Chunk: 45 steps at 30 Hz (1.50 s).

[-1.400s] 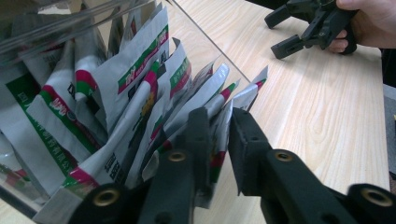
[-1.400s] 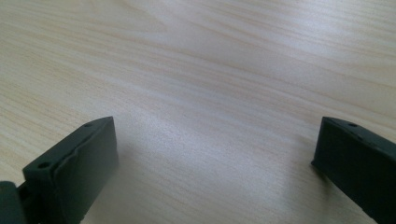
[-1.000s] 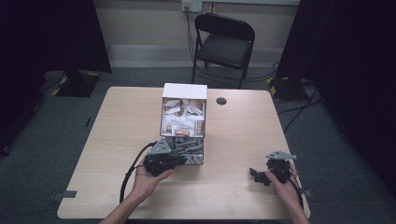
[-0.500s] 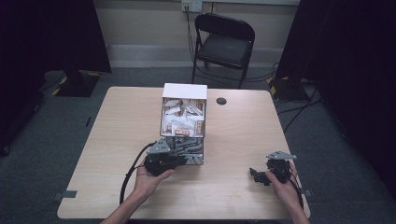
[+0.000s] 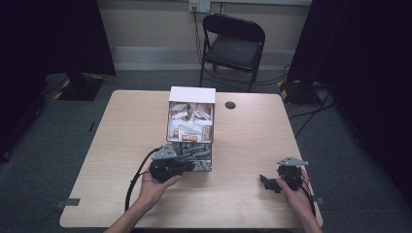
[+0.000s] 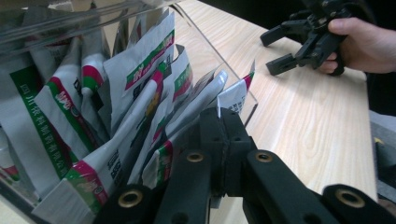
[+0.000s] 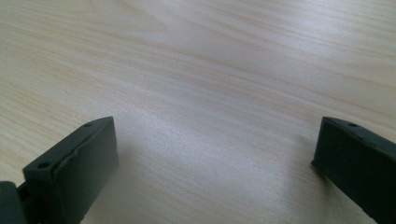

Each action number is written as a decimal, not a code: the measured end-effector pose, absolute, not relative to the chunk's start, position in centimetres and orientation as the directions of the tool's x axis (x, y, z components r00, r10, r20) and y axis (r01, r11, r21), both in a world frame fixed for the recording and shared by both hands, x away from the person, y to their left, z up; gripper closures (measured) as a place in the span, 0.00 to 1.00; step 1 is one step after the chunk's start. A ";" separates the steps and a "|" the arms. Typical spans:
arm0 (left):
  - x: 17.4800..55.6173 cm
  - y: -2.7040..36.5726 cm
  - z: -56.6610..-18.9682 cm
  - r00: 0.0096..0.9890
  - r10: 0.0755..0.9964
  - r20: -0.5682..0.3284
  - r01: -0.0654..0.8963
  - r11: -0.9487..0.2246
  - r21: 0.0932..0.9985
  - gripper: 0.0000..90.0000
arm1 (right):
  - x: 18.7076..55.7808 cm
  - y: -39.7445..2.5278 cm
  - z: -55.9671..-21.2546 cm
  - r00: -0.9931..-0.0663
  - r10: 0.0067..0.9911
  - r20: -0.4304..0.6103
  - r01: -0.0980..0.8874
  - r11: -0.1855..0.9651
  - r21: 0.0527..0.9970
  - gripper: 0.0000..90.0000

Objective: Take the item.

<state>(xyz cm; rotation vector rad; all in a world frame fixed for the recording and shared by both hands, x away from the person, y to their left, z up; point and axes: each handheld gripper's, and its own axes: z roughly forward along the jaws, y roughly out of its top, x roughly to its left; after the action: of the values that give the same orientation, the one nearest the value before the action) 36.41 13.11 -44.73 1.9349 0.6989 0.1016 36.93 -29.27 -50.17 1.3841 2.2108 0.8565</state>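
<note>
— Counted on the table: 1 clear box, stuffed with sachets. Too packed to number exactly; at least 8 in the left gripper view.

— And tools?

— 2 grippers: 1 left gripper, 1 right gripper. 2 hands too, 1 each.

— Beyond the table?

— 1 folding chair. 1 round black disc on the tabletop.

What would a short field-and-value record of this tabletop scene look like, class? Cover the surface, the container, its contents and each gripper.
surface: pale wooden table
container: clear box near the table's middle
contents: many sachets, packed upright
left gripper: at the box's near end, jaws shut on one sachet's edge
right gripper: jaws open above bare table, apart from the box
behind table: black folding chair
</note>
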 end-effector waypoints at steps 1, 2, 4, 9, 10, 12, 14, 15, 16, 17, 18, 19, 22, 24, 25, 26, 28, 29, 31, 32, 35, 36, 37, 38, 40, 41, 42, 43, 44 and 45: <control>36.4 13.1 -44.7 0.827 0.511 -0.233 0.426 -0.300 0.854 1.00 | 36.9 -29.3 -50.2 -0.434 0.901 -0.008 0.660 0.324 0.678 0.00; 36.4 13.1 -44.7 0.827 0.511 -0.233 0.426 -0.300 0.854 1.00 | 36.9 -29.3 -50.2 -0.434 0.901 -0.008 0.660 0.324 0.678 0.00; 36.4 13.1 -44.7 0.828 0.509 -0.236 0.426 -0.297 0.855 1.00 | 36.9 -29.3 -50.2 -0.434 0.901 -0.008 0.660 0.324 0.678 0.00; 36.2 13.3 -44.5 0.831 0.504 -0.233 0.418 -0.291 0.861 1.00 | 36.9 -29.3 -50.2 -0.434 0.901 -0.008 0.660 0.324 0.678 0.00; 36.2 13.4 -44.4 0.832 0.505 -0.232 0.415 -0.287 0.863 1.00 | 36.9 -29.3 -50.2 -0.434 0.901 -0.008 0.660 0.324 0.678 0.00; 36.1 13.5 -44.3 0.833 0.500 -0.237 0.417 -0.285 0.863 1.00 | 36.9 -29.3 -50.2 -0.434 0.901 -0.008 0.660 0.324 0.678 0.00; 36.1 13.5 -44.2 0.833 0.497 -0.243 0.420 -0.282 0.863 1.00 | 36.9 -29.3 -50.2 -0.434 0.901 -0.009 0.660 0.324 0.678 0.00; 36.1 13.5 -44.2 0.833 0.498 -0.243 0.420 -0.281 0.863 1.00 | 36.9 -29.3 -50.2 -0.434 0.901 -0.009 0.659 0.324 0.678 0.00; 36.1 13.5 -44.2 0.833 0.496 -0.246 0.421 -0.279 0.863 1.00 | 36.9 -29.3 -50.2 -0.434 0.901 -0.009 0.659 0.324 0.678 0.00; 36.1 13.5 -44.2 0.833 0.493 -0.250 0.423 -0.276 0.863 1.00 | 36.9 -29.3 -50.2 -0.434 0.901 -0.009 0.660 0.324 0.678 0.00; 36.1 13.5 -44.2 0.831 0.496 -0.252 0.426 -0.276 0.862 1.00 | 36.9 -29.3 -50.2 -0.434 0.901 -0.009 0.660 0.325 0.678 0.00; 36.0 13.5 -44.1 0.830 0.496 -0.254 0.428 -0.276 0.861 1.00 | 36.9 -29.3 -50.2 -0.434 0.901 -0.009 0.660 0.324 0.678 0.00; 36.0 13.6 -44.1 0.833 0.489 -0.261 0.433 -0.279 0.857 1.00 | 36.9 -29.3 -50.2 -0.434 0.901 -0.009 0.660 0.324 0.678 0.00; 36.0 13.6 -44.0 0.832 0.491 -0.258 0.430 -0.276 0.860 1.00 | 36.9 -29.3 -50.2 -0.433 0.901 -0.008 0.660 0.323 0.678 0.00; 36.0 13.7 -43.9 0.832 0.489 -0.260 0.427 -0.268 0.863 1.00 | 36.9 -29.3 -50.2 -0.434 0.901 -0.008 0.660 0.324 0.677 0.00; 35.9 13.8 -43.6 0.833 0.487 -0.262 0.424 -0.259 0.868 1.00 | 36.9 -29.3 -50.2 -0.433 0.901 -0.008 0.661 0.323 0.678 0.00; 35.9 14.1 -43.2 0.835 0.482 -0.267 0.420 -0.244 0.874 1.00 | 36.9 -29.3 -50.2 -0.433 0.901 -0.008 0.660 0.324 0.678 0.00; 35.8 14.2 -43.1 0.835 0.483 -0.263 0.416 -0.243 0.876 1.00 | 36.9 -29.3 -50.2 -0.433 0.901 -0.008 0.660 0.323 0.678 0.00; 35.8 14.5 -43.0 0.834 0.482 -0.270 0.420 -0.236 0.876 1.00 | 36.9 -29.3 -50.2 -0.433 0.901 -0.008 0.660 0.323 0.678 0.00; 35.8 14.6 -43.0 0.833 0.485 -0.266 0.418 -0.236 0.877 1.00 | 36.9 -29.3 -50.2 -0.433 0.901 -0.008 0.660 0.323 0.678 0.00; 35.9 14.8 -42.9 0.831 0.483 -0.276 0.423 -0.227 0.877 1.00 | 36.9 -29.3 -50.2 -0.433 0.901 -0.008 0.660 0.323 0.678 0.00; 35.9 14.8 -42.9 0.830 0.484 -0.277 0.425 -0.226 0.877 1.00 | 36.9 -29.3 -50.2 -0.433 0.901 -0.008 0.661 0.323 0.678 0.00; 35.9 14.8 -42.8 0.831 0.481 -0.280 0.424 -0.221 0.878 1.00 | 36.9 -29.3 -50.2 -0.433 0.901 -0.008 0.660 0.324 0.678 0.00; 35.9 14.9 -42.8 0.831 0.478 -0.286 0.426 -0.216 0.878 1.00 | 36.9 -29.3 -50.2 -0.433 0.901 -0.008 0.660 0.324 0.678 0.00; 35.8 14.9 -42.6 0.833 0.482 -0.272 0.419 -0.227 0.879 1.00 | 36.9 -29.3 -50.2 -0.433 0.902 -0.008 0.661 0.323 0.678 0.00; 35.8 14.8 -42.5 0.835 0.478 -0.272 0.418 -0.231 0.878 1.00 | 36.9 -29.3 -50.2 -0.433 0.901 -0.008 0.660 0.323 0.678 0.00; 35.7 14.8 -42.4 0.837 0.475 -0.272 0.417 -0.230 0.879 1.00 | 36.9 -29.3 -50.2 -0.433 0.901 -0.008 0.661 0.323 0.678 0.00; 35.7 14.8 -42.3 0.836 0.474 -0.276 0.418 -0.225 0.880 1.00 | 36.9 -29.3 -50.2 -0.433 0.901 -0.008 0.660 0.323 0.678 0.00; 35.7 14.8 -42.3 0.837 0.472 -0.275 0.416 -0.224 0.881 1.00 | 36.9 -29.3 -50.2 -0.433 0.901 -0.008 0.661 0.323 0.678 0.00; 35.6 14.8 -42.2 0.838 0.472 -0.274 0.415 -0.224 0.882 1.00 | 36.9 -29.3 -50.2 -0.433 0.901 -0.008 0.660 0.323 0.678 0.00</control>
<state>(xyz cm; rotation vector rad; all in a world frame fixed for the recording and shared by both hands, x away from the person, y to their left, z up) 35.64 14.77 -42.21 1.8473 0.6700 0.0609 36.92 -29.26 -50.17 1.3851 2.2100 0.8567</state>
